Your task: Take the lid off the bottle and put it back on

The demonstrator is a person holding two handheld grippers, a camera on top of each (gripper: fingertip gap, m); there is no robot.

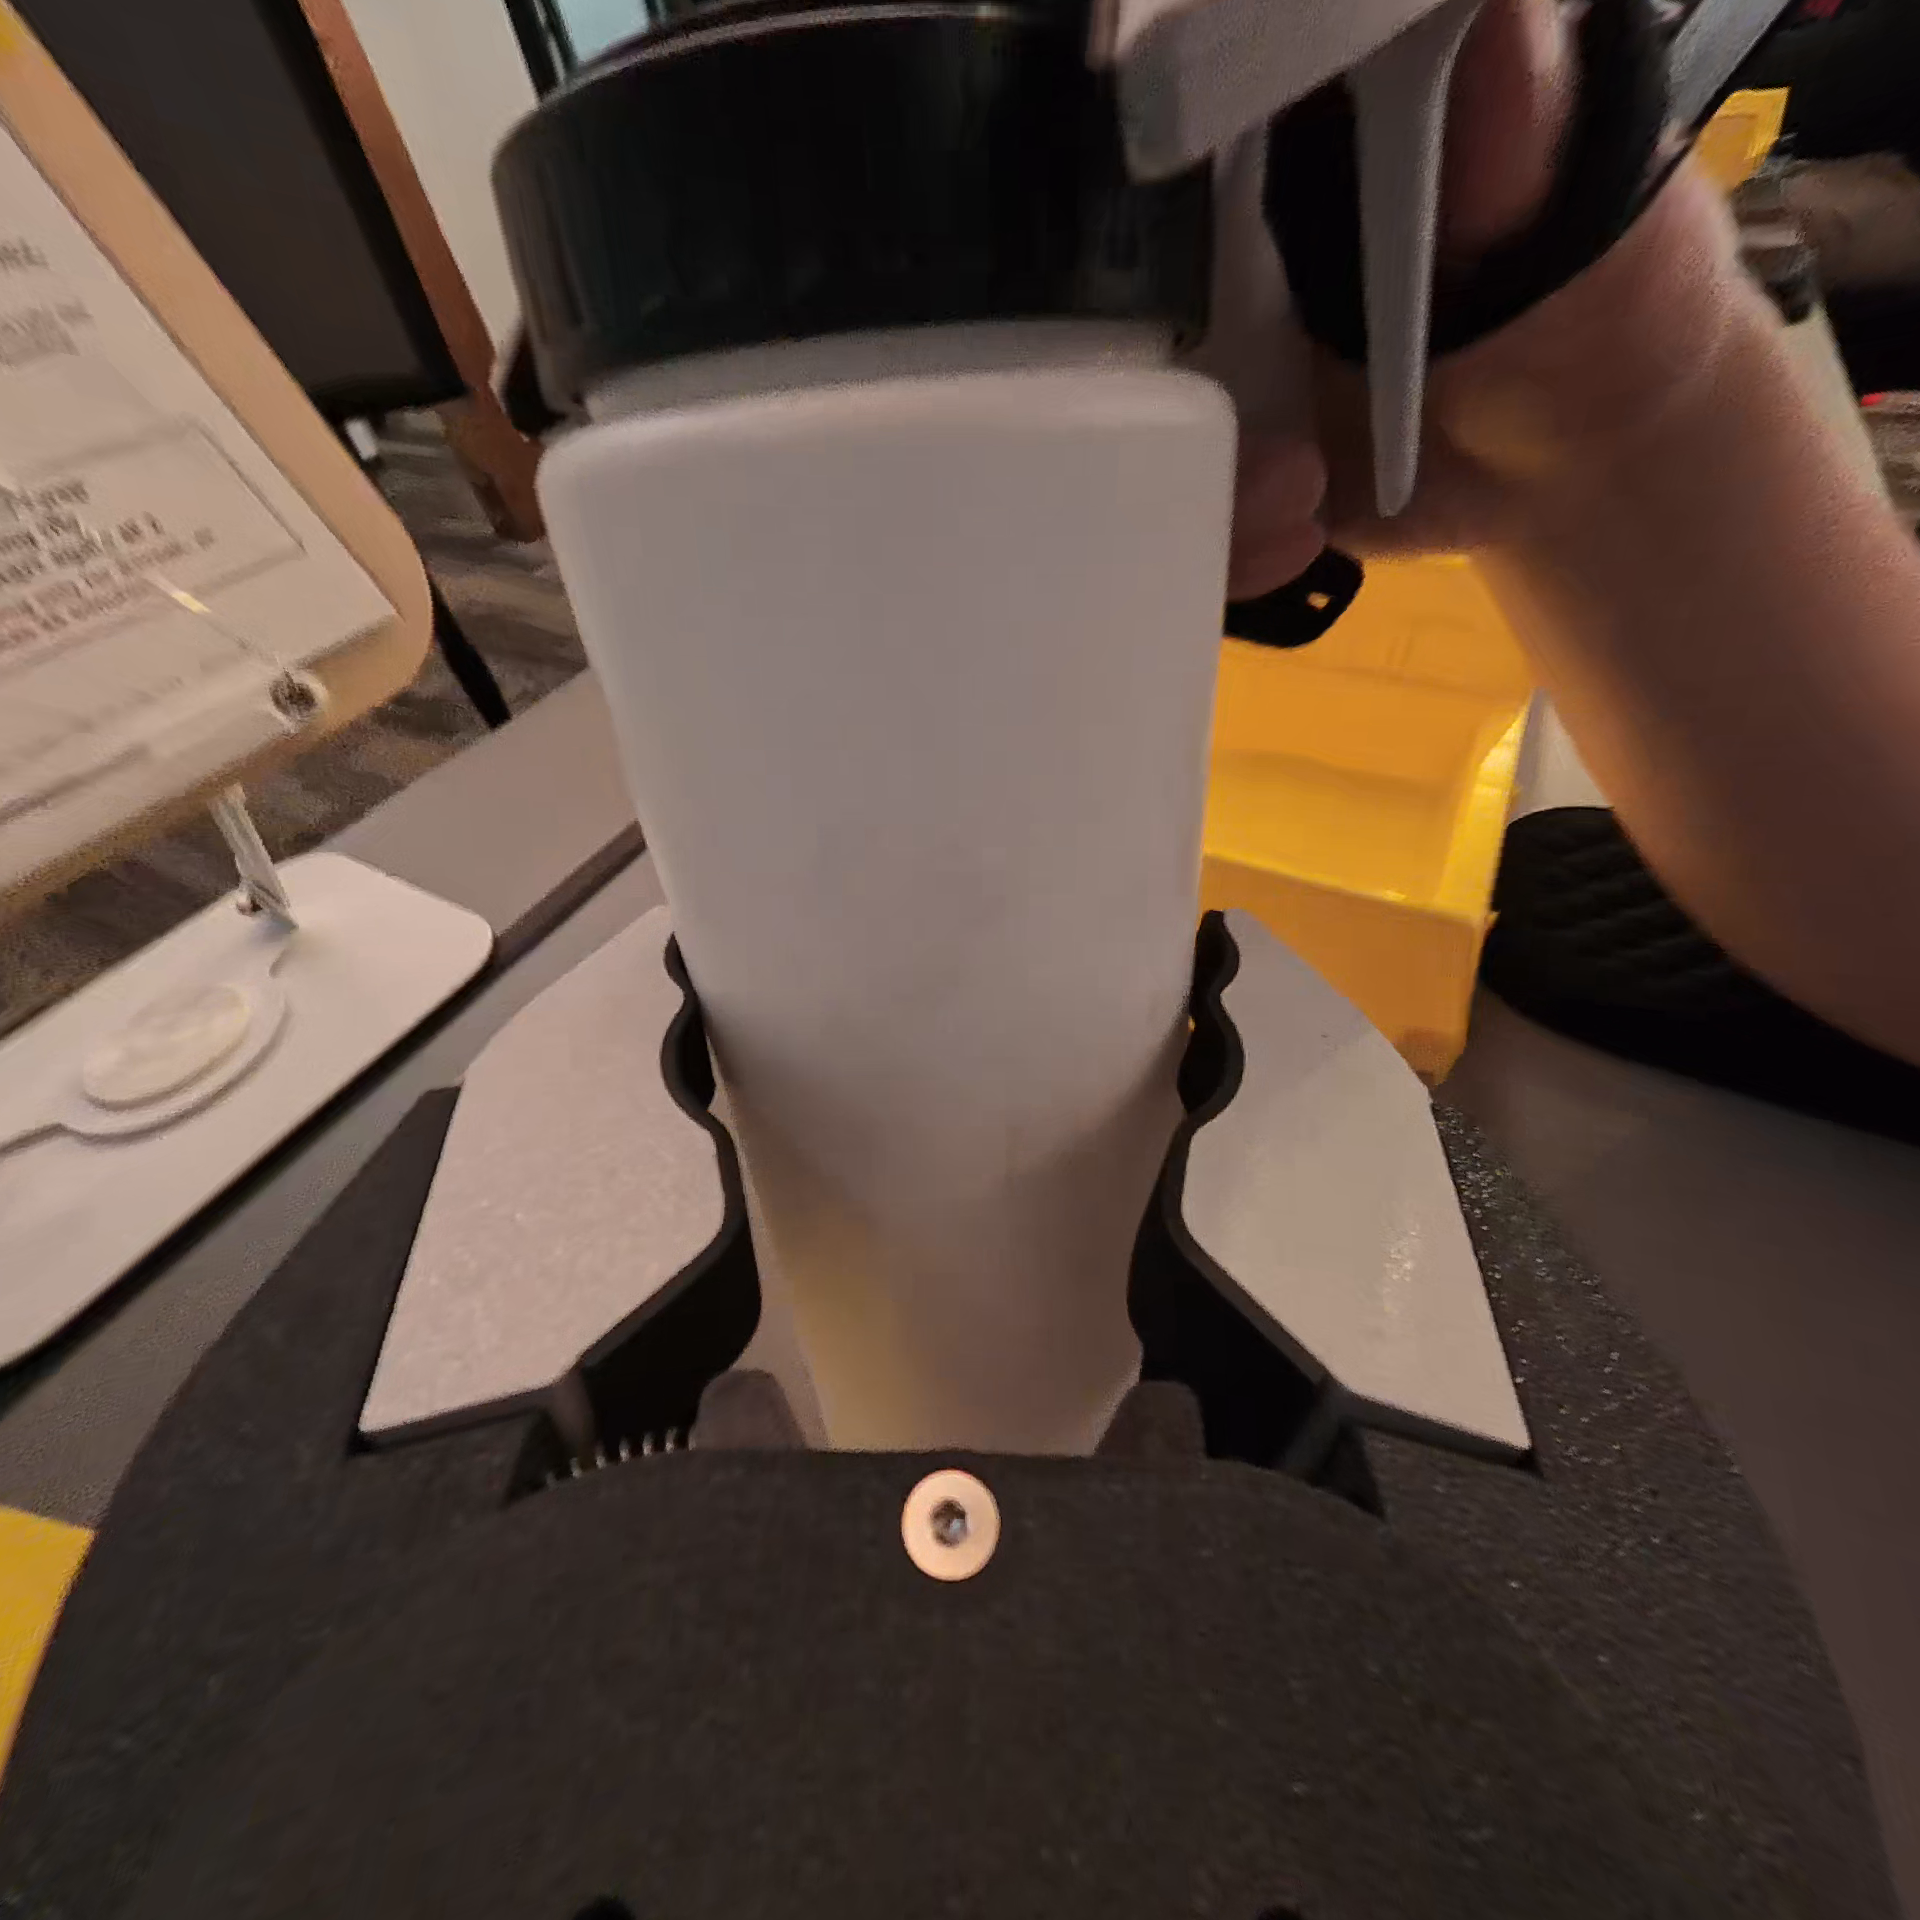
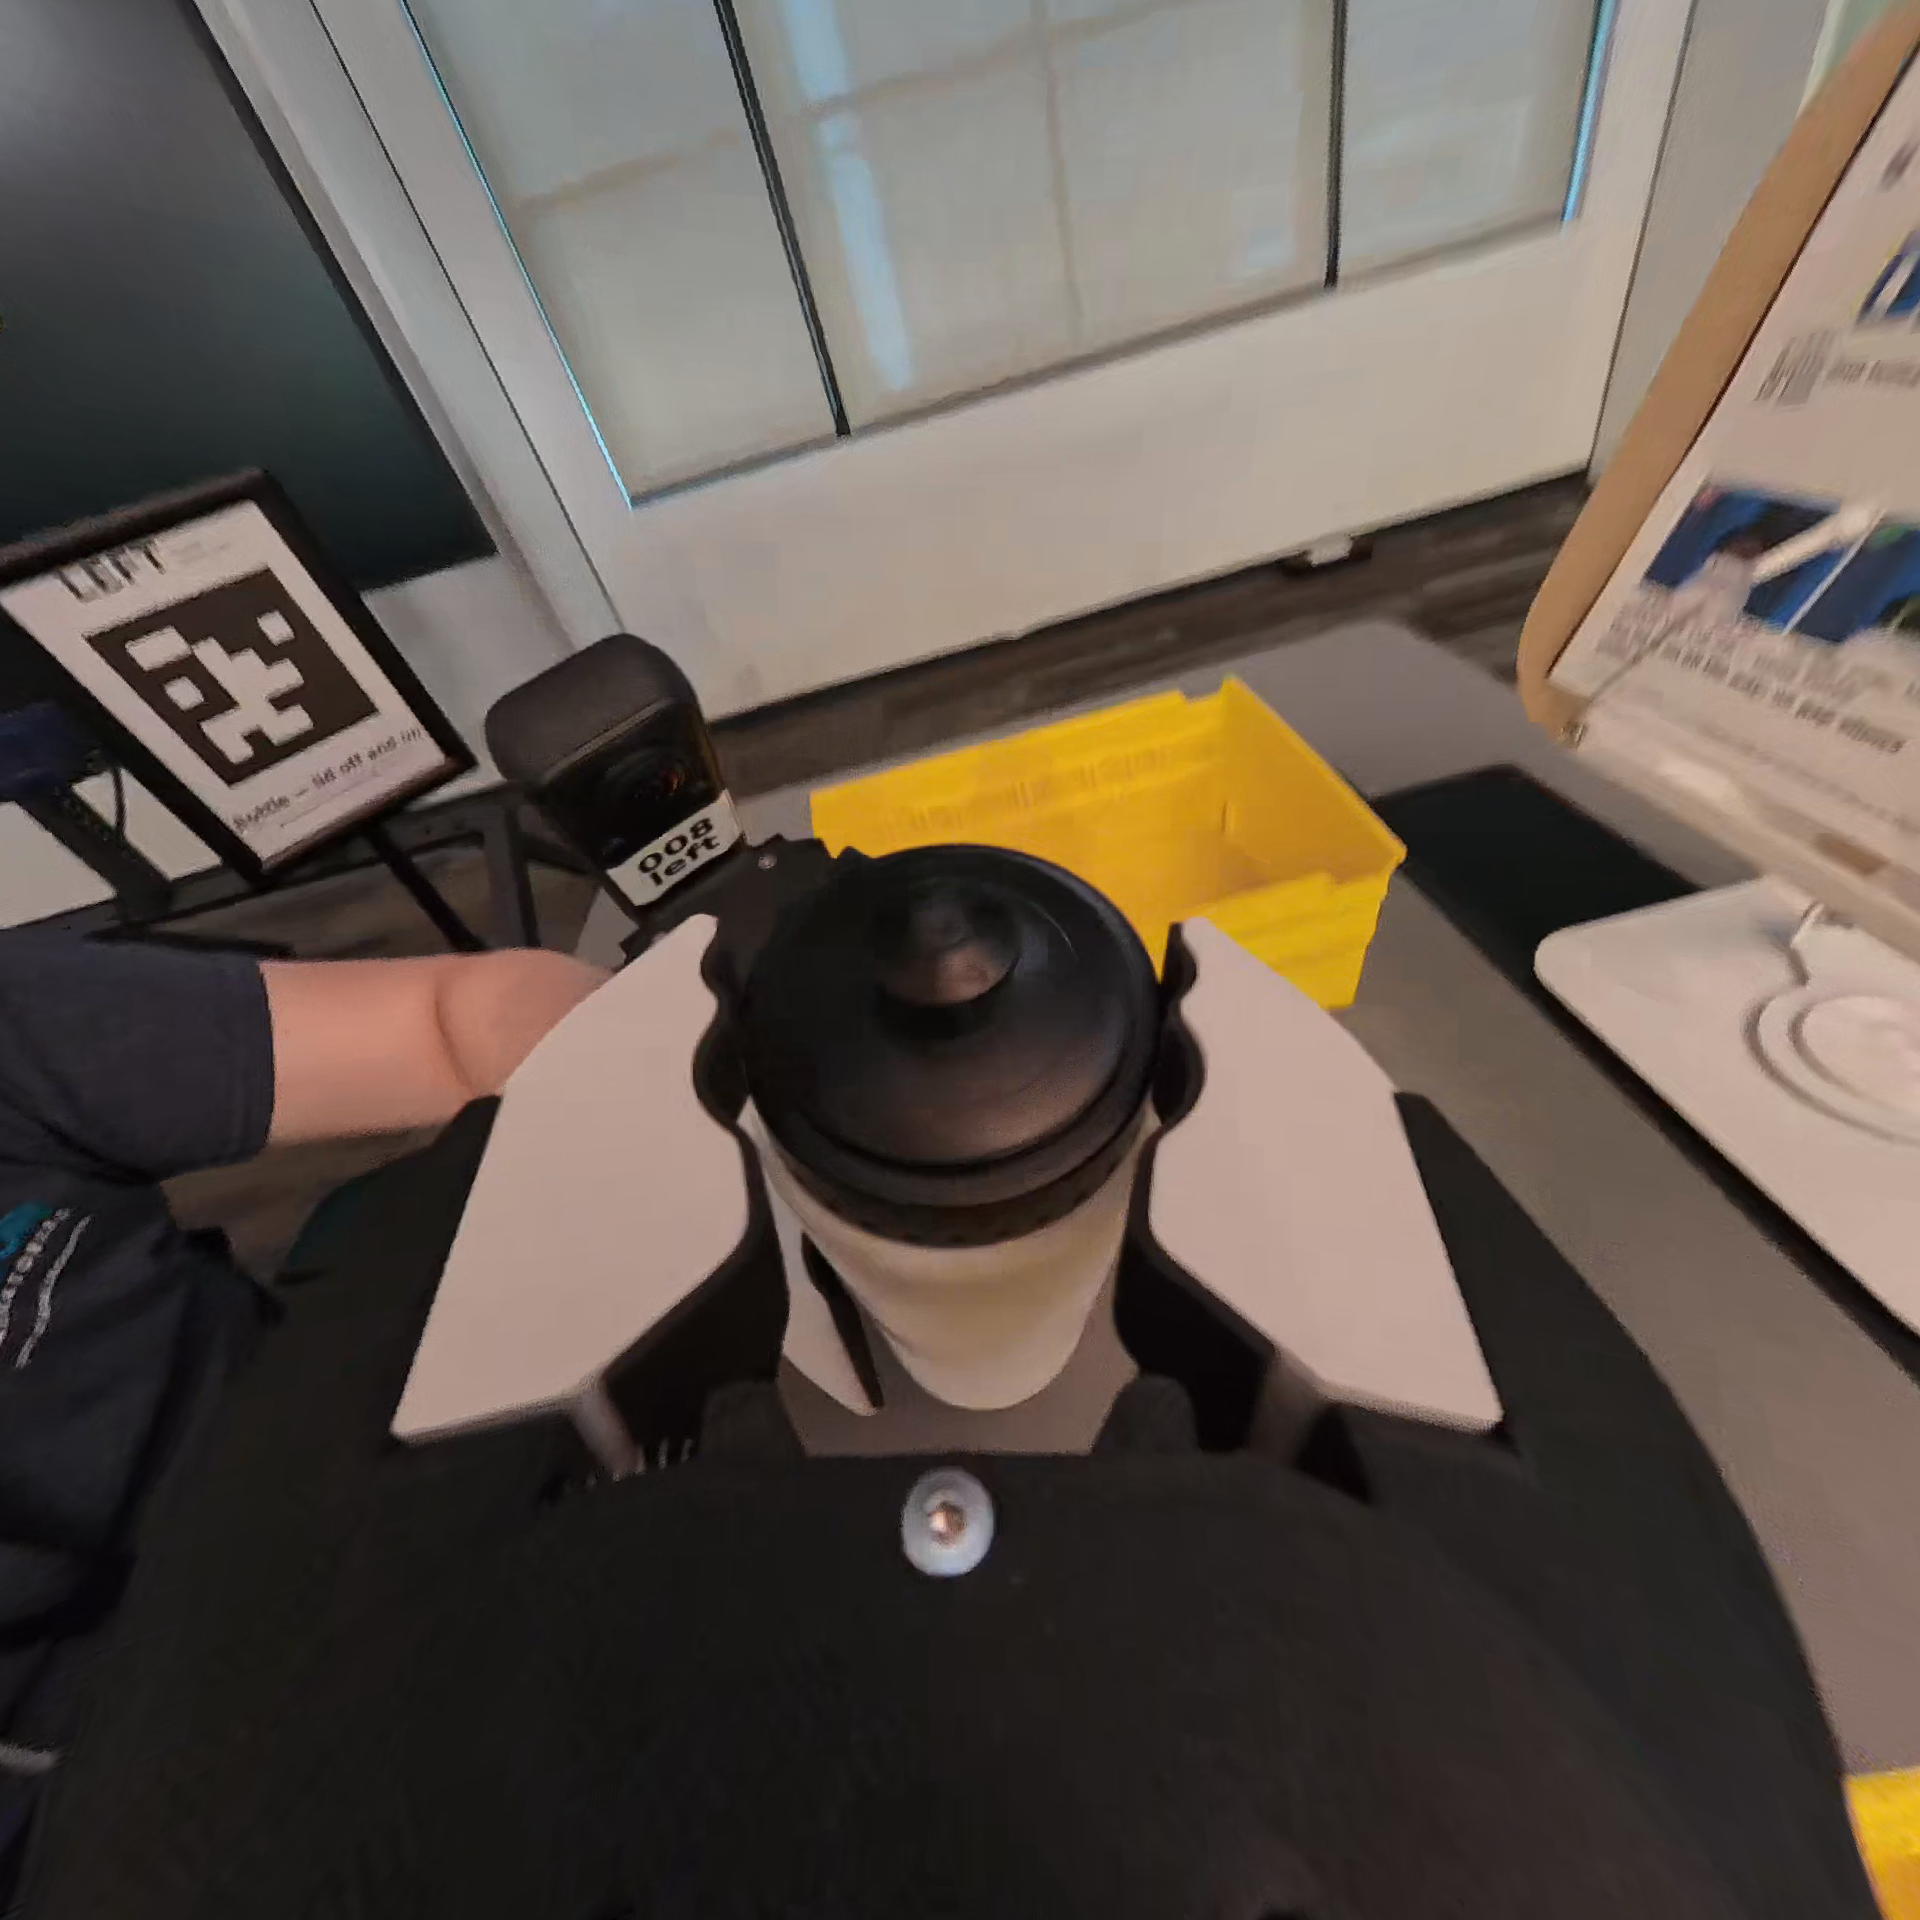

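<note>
In the left wrist view, the left gripper (image 1: 945, 1039) clamps the white bottle (image 1: 914, 831) low on its smooth, probably stiff and slippery body, above the bench (image 1: 1662, 1247). In the right wrist view, the right gripper (image 2: 948, 997) grasps the black lid (image 2: 951, 1049) by its rim, the best hold for twisting.

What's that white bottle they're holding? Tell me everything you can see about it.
The bottle has a plain, matte white body, plastic by the look of it, with softly rounded shoulders. A wide black lid with a raised knob in its centre sits on top. It is held upright; whether its base rests on the table is hidden. The left gripper clamps the lower body, while the right gripper grips the lid's sides from above. A yellow bin sits behind it.
</note>
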